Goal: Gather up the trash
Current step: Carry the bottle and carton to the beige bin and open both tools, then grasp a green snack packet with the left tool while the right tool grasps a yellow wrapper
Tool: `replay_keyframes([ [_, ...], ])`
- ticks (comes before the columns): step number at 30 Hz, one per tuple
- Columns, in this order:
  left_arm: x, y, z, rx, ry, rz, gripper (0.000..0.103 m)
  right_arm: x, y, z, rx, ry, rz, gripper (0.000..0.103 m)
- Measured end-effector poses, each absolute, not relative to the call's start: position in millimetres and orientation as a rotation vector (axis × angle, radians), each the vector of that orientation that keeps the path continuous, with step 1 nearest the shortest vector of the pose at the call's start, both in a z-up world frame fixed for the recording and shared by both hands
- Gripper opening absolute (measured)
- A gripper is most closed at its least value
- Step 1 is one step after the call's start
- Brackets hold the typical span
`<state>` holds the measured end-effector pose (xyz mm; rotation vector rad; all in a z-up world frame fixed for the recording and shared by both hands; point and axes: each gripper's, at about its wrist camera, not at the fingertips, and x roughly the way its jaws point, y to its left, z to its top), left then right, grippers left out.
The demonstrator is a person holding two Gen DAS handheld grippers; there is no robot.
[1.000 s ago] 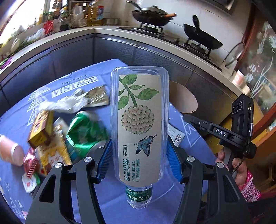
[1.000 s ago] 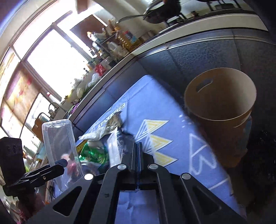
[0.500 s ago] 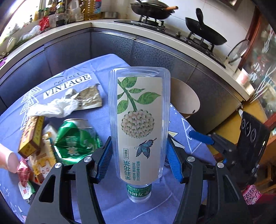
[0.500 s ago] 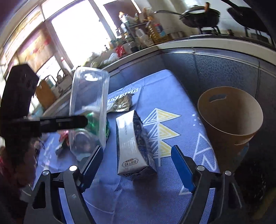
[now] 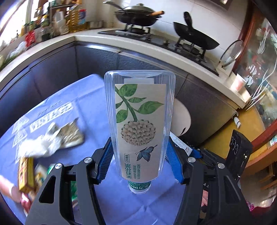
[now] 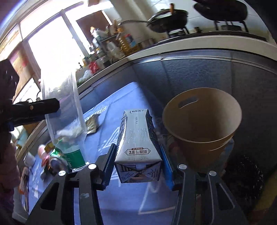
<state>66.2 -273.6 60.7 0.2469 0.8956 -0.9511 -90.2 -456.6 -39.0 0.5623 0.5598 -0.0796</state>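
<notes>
- Left gripper [image 5: 139, 161]: jaws clenched on clear plastic bottle [image 5: 139, 121], blue pads pressed to both flanks, cap end toward the camera, base pointing away, bottle held above the worktop [image 5: 72, 110].
- Right gripper [image 6: 136, 166]: jaws closing on milk carton [image 6: 137, 143]; carton sits between the blue pads, both pads right against its sides, firm grip hard to confirm.
- Carton lengthwise along the fingers, gabled top away, over the blue cloth.
- Brown paper bin [image 6: 202, 121] just right of the carton, past the worktop edge, mouth open, handle slot facing.
- Left of bottle on the worktop: foil wrapper [image 5: 71, 136], crumpled white plastic [image 5: 38, 148], yellow box [image 5: 26, 173], blurred.
- Green can [image 6: 57, 155] low beside the bottle in right wrist view.
- Behind: kitchen counter, two woks [image 5: 136, 16] on the stove.
</notes>
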Motion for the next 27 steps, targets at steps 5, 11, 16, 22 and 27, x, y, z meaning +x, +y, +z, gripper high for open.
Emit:
replay_keyframes([
  [5, 79, -354, 52, 0.295, 0.909, -1.022, 0.058, -97, -514, -35, 0.646, 0.519, -0.221, 0.049],
  [11, 99, -429, 24, 0.336, 0.952, -1.043, 0.061, -88, -558, -46, 0.683, 0.543, -0.37, 0.05],
  [16, 107, -467, -9, 0.381, 1.014, -1.01, 0.065, -76, -568, -65, 0.728, 0.574, -0.411, 0.065],
  [22, 100, -451, -13, 0.373, 1.034, -1.008, 0.065, -88, -561, -67, 0.755, 0.544, -0.413, 0.065],
  [27, 78, -385, 0, 0.293, 1.019, -1.046, 0.065, -94, -549, -56, 0.768, 0.51, -0.353, 0.057],
])
